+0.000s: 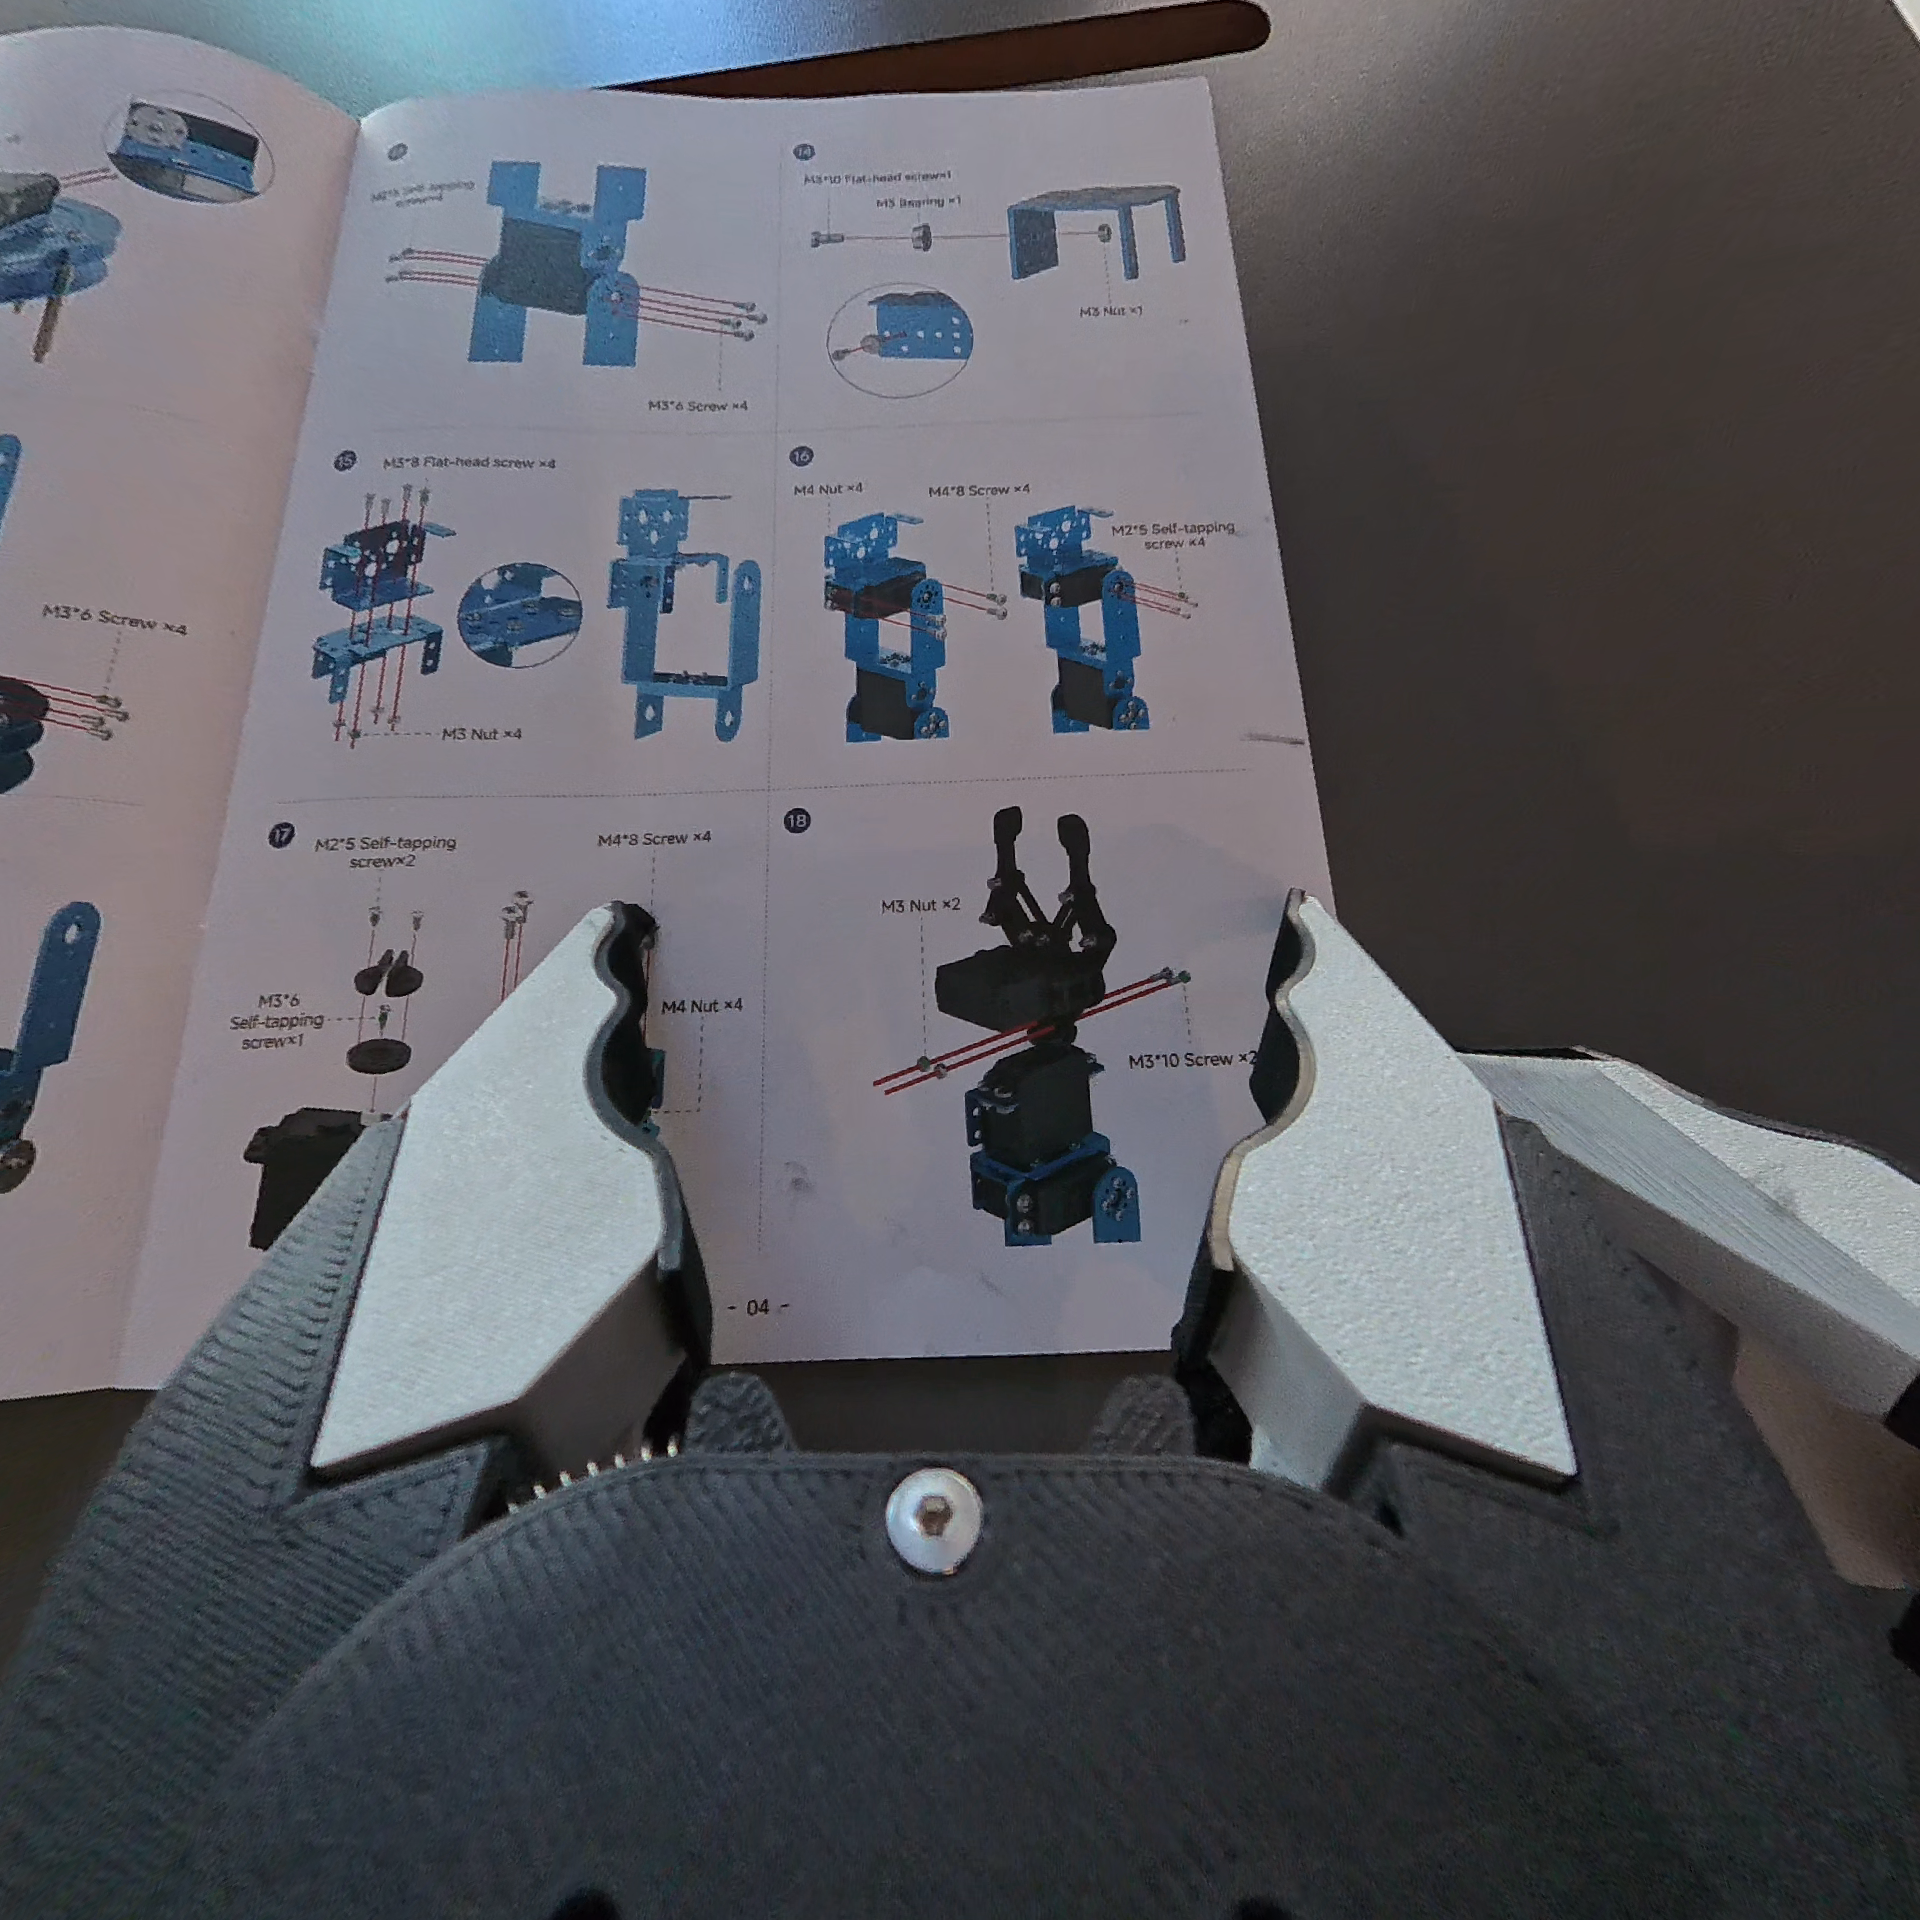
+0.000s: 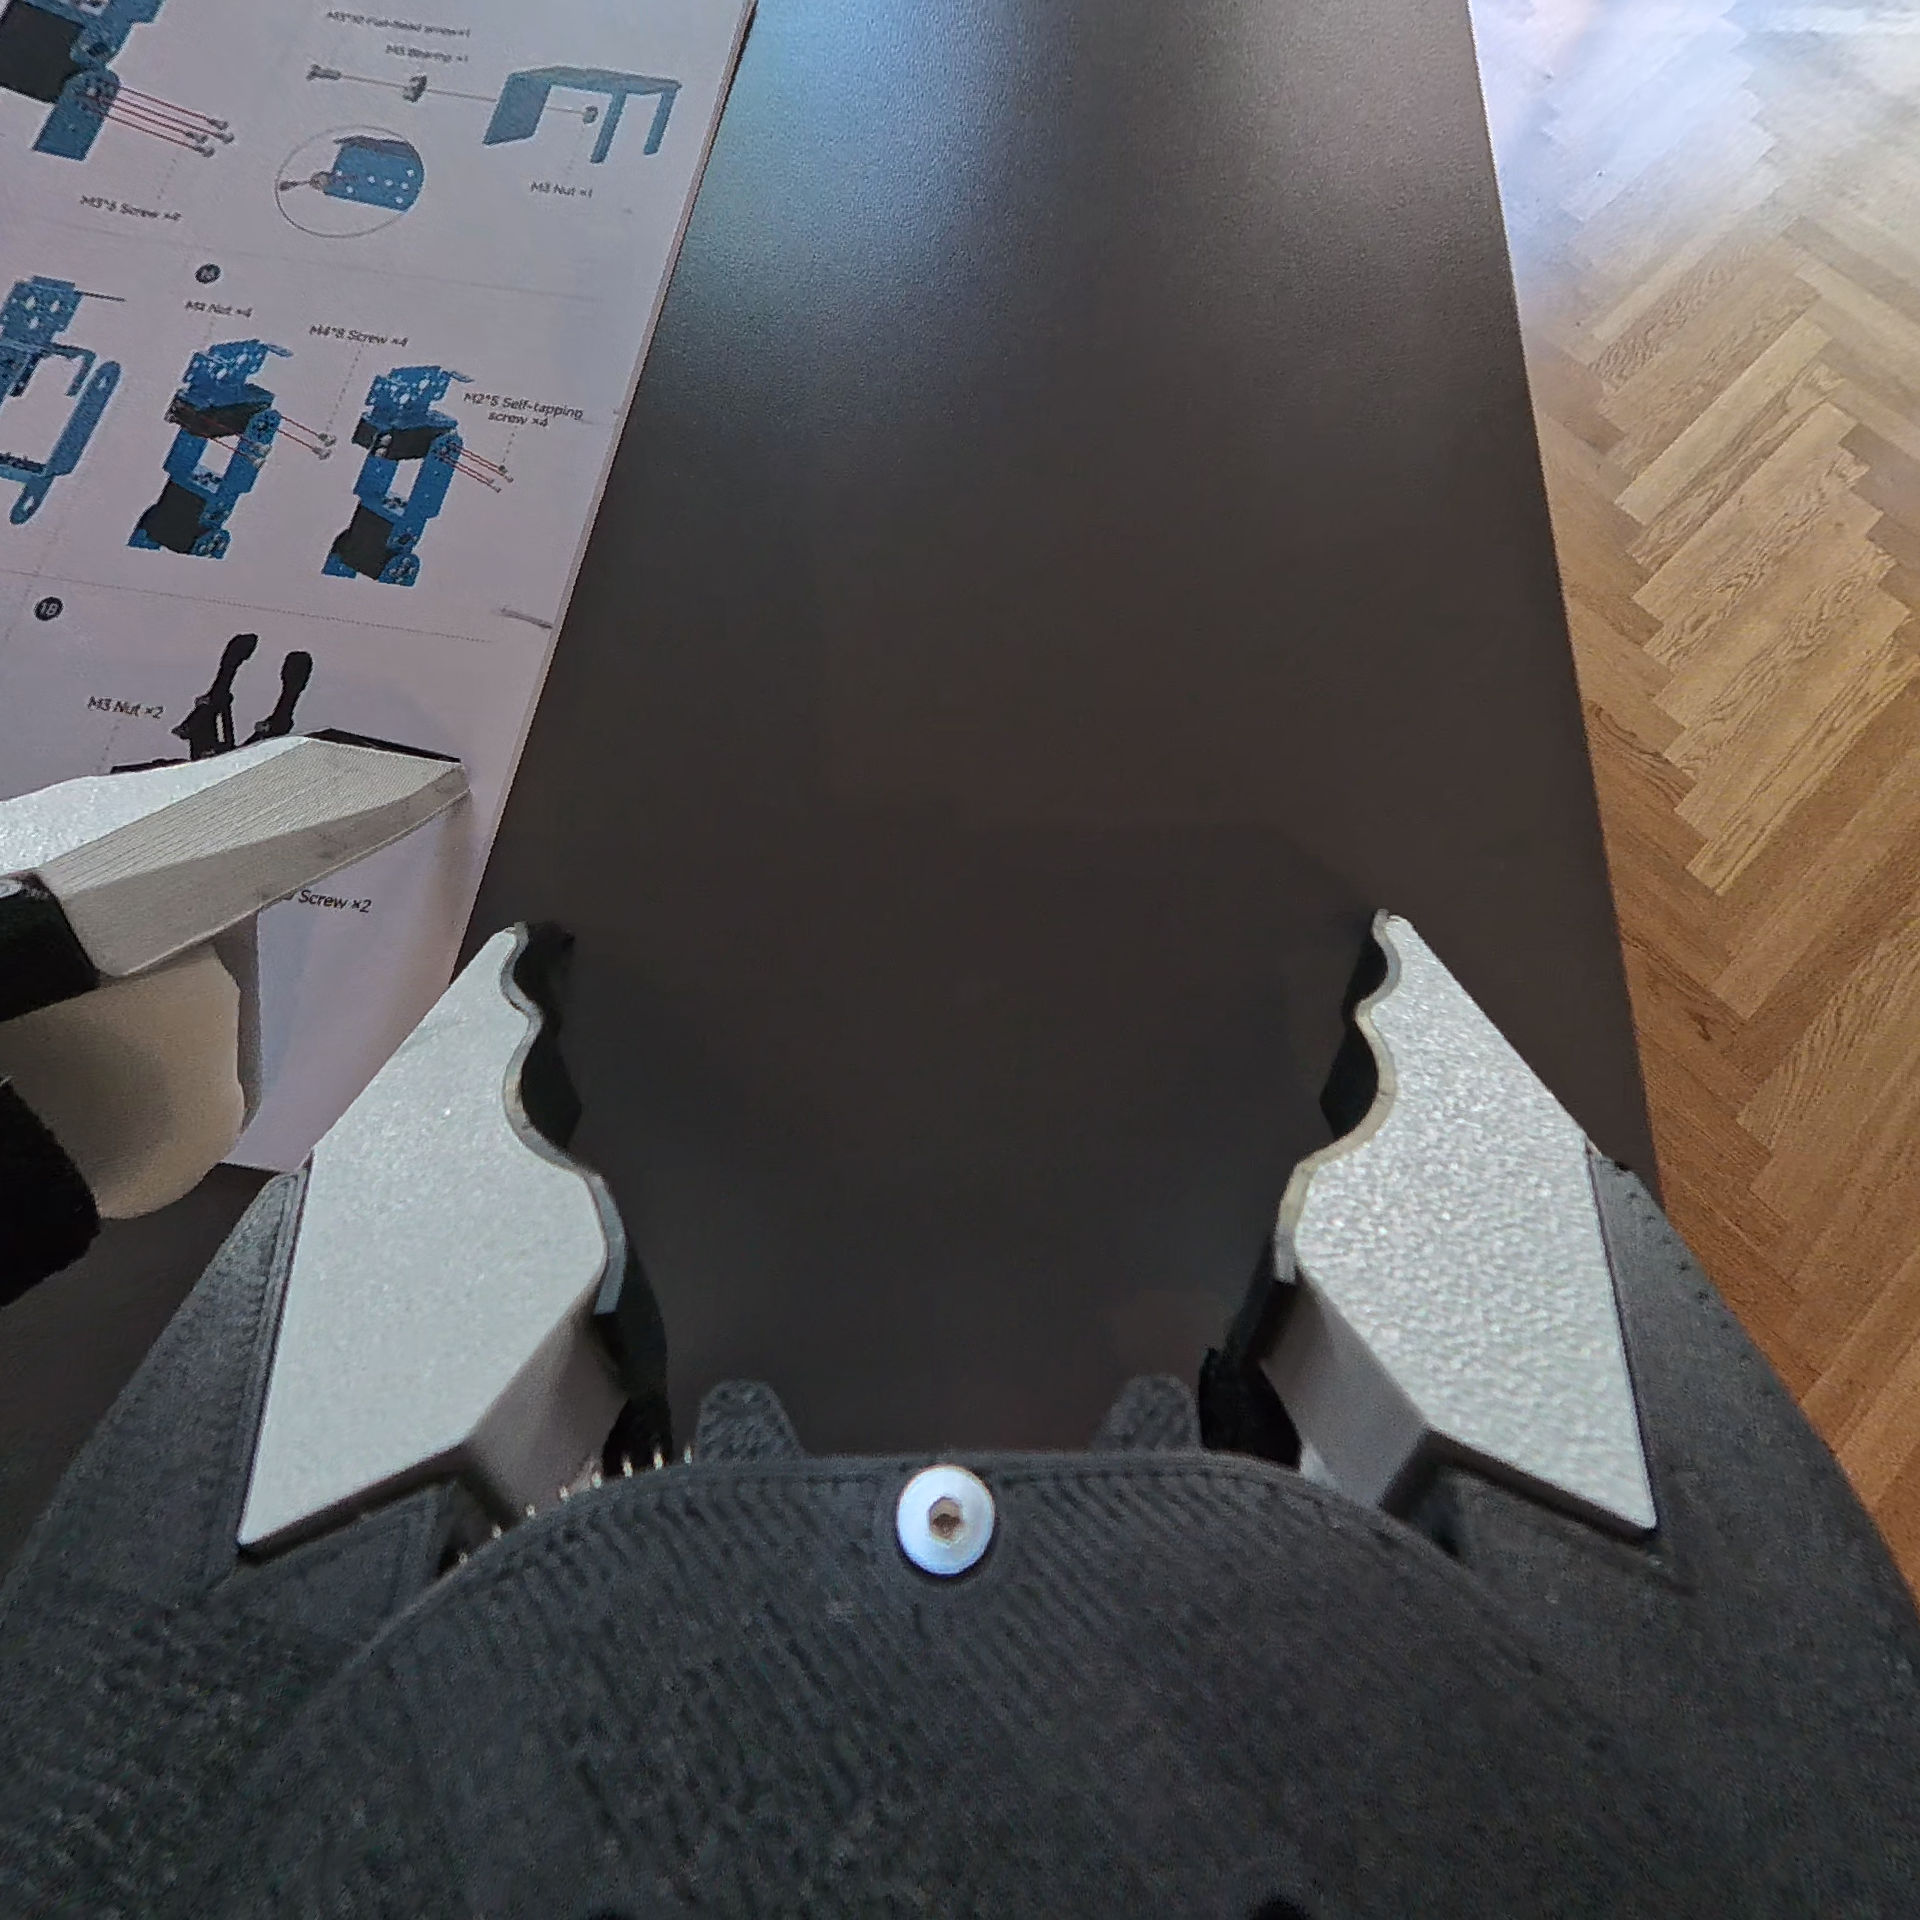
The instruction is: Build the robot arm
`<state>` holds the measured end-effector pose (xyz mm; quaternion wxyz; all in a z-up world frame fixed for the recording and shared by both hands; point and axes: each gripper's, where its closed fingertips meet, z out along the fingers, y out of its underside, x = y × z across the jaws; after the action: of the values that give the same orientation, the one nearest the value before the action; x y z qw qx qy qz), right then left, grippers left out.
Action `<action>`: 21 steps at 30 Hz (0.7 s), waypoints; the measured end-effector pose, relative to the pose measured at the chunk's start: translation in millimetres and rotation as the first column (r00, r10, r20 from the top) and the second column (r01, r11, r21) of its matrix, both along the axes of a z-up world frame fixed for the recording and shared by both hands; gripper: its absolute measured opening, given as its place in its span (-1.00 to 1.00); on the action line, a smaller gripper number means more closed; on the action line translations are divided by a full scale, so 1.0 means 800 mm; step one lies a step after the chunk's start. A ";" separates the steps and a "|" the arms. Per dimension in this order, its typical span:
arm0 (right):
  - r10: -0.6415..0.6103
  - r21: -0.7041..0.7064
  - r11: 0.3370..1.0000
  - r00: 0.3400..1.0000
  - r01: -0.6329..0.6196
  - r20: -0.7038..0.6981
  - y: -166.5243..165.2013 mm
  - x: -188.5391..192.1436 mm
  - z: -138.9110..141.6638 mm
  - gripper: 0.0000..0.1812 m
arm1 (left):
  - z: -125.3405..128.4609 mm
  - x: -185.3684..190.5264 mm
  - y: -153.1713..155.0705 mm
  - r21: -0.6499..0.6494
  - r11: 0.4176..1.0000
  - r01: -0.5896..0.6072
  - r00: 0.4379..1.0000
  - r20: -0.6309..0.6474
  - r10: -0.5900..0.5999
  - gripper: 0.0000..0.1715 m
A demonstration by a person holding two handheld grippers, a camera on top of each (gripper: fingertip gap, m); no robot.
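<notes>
An open instruction booklet with blue and black assembly drawings lies flat on a dark table. My left gripper is open and empty, its white fingers low over the bottom part of the booklet's right page. My right gripper is open and empty over the bare dark table, just right of the booklet. The right gripper's white finger shows at the right edge of the left wrist view. The left gripper's white finger shows at the left of the right wrist view, over the page's lower corner.
The table's right edge runs along a herringbone wooden floor. The table's far edge lies just behind the booklet, with a pale surface beyond it.
</notes>
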<state>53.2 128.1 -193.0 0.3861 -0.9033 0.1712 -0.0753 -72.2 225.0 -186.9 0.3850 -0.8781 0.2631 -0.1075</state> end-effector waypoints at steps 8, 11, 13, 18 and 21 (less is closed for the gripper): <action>-0.004 0.002 1.000 1.000 0.004 -0.002 -0.003 0.001 0.001 0.60 | 0.000 0.001 -0.001 -0.047 0.999 0.000 0.999 -0.034 -0.001 0.30; -0.004 0.002 1.000 1.000 0.004 -0.002 -0.002 0.002 0.001 0.60 | 0.003 0.004 0.001 -0.076 0.997 -0.019 1.000 -0.011 0.018 0.32; -0.007 0.002 1.000 1.000 0.007 -0.002 -0.002 0.003 0.002 0.60 | 0.004 0.004 0.004 -0.066 0.997 -0.046 0.999 0.000 0.046 0.29; -0.015 0.005 1.000 1.000 0.015 -0.003 -0.002 0.003 0.003 0.59 | 0.002 0.000 0.009 -0.030 0.997 -0.065 0.998 -0.019 0.065 0.20; -0.019 0.008 1.000 1.000 0.019 -0.005 -0.003 0.004 0.003 0.59 | 0.005 -0.008 0.010 -0.077 0.996 -0.054 0.999 -0.001 0.055 0.01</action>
<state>56.5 125.4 -190.5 0.3888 -0.9002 0.1809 -0.0761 -78.4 232.8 -182.6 0.3537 -0.8991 0.2345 -0.1075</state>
